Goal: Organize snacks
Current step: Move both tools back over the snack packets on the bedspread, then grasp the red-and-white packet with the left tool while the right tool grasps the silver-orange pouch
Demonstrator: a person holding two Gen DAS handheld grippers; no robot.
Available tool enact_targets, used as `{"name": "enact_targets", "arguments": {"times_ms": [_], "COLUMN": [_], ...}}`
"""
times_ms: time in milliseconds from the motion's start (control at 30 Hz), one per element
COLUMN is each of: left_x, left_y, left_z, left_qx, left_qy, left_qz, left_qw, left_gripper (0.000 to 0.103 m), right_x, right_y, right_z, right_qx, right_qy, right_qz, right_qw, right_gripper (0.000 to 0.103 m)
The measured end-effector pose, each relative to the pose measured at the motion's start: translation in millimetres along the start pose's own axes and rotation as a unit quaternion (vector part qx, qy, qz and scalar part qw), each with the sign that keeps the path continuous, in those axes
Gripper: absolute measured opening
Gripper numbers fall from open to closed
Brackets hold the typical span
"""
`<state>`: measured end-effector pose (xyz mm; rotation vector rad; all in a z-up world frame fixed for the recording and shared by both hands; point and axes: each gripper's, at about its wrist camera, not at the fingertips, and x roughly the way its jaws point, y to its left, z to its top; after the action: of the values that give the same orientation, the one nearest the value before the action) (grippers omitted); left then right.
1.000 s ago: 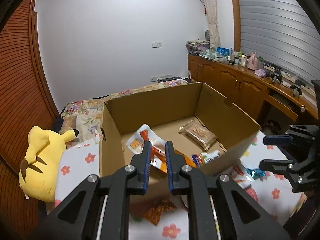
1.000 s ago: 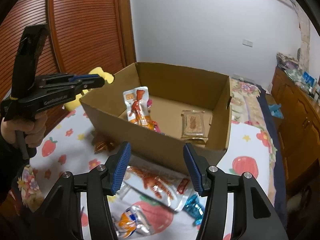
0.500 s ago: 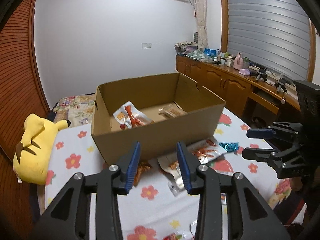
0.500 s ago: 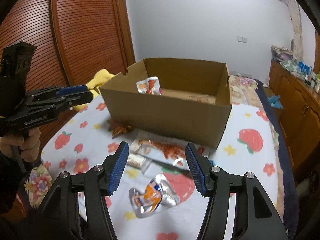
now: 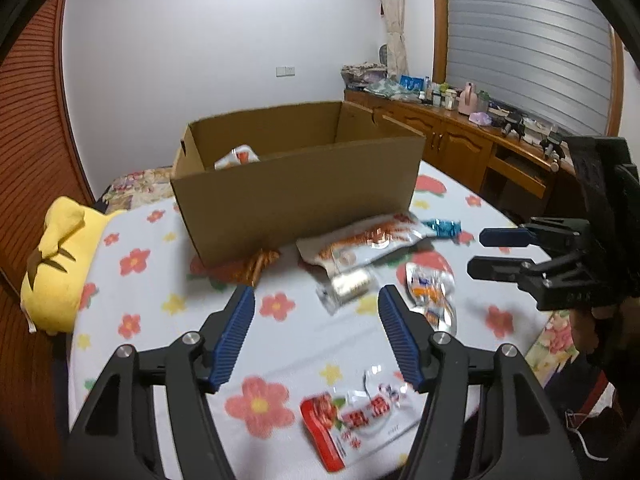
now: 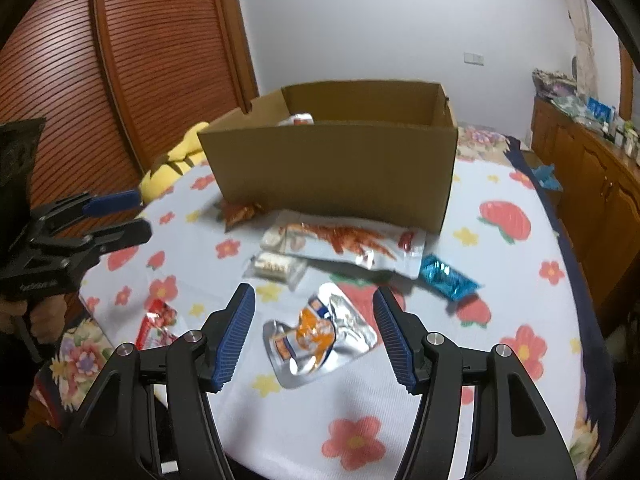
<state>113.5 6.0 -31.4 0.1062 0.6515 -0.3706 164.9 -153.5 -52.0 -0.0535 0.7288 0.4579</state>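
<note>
A cardboard box point(image 5: 296, 188) point(image 6: 332, 168) stands on the flowered cloth with a snack pack point(image 5: 240, 157) showing inside. Loose snacks lie in front of it: a long silver-and-orange pack point(image 6: 352, 242), a small clear pack point(image 6: 276, 266), a crumpled silver-orange pouch point(image 6: 316, 334), a blue wrapper point(image 6: 448, 276), an orange wrapper point(image 5: 258, 266) and a red-and-white pack point(image 5: 356, 412). My left gripper point(image 5: 316, 332) is open and empty above the cloth. My right gripper point(image 6: 312, 336) is open and empty over the crumpled pouch.
A yellow plush toy point(image 5: 60, 264) lies at the left edge of the bed. A wooden cabinet point(image 5: 460, 140) with clutter runs along the right wall. A slatted wooden door point(image 6: 132, 80) stands behind on the left.
My left gripper let go of the snack pack in the box, opened wide and pulled back and down. Both grippers now sit lower, over the loose snacks.
</note>
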Motion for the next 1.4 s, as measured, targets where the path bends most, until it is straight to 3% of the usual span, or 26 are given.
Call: {"name": "enact_targets", "arguments": {"times_ms": [233,467,1200,1333,1400], "left_x": [5.4,11.0,41.2,43.7,44.2], "left_y": [-3.4,-6.1,-15.9,-19.8,-21.2], "left_z": [-36.7,-56.0,-74.5,-74.8,-73.6], "left_qx": [-0.009,-0.016,-0.02,-0.01,-0.01], "left_qy": [0.019,0.033,0.062,0.063,0.064], "left_qz": [-0.002,0.004,-0.009,-0.003,-0.002], "left_qw": [0.9998,0.9993,0.9979,0.998,0.9979], "left_gripper": [0.065,0.065,0.065,0.043,0.04], "right_x": [22.0,34.0,56.3,57.5,59.0], "right_y": [4.3,4.9,3.5,2.7,2.0], "right_z": [-23.1,-29.7,-32.5,-31.6,-29.9], "right_qx": [-0.009,-0.008,-0.017,-0.015,-0.014], "right_qy": [0.034,0.041,0.054,0.054,0.054], "right_qz": [-0.003,-0.008,-0.032,-0.033,-0.033], "right_qw": [0.999,0.999,0.998,0.998,0.998], "right_gripper": [0.063,0.064,0.075,0.076,0.077]}}
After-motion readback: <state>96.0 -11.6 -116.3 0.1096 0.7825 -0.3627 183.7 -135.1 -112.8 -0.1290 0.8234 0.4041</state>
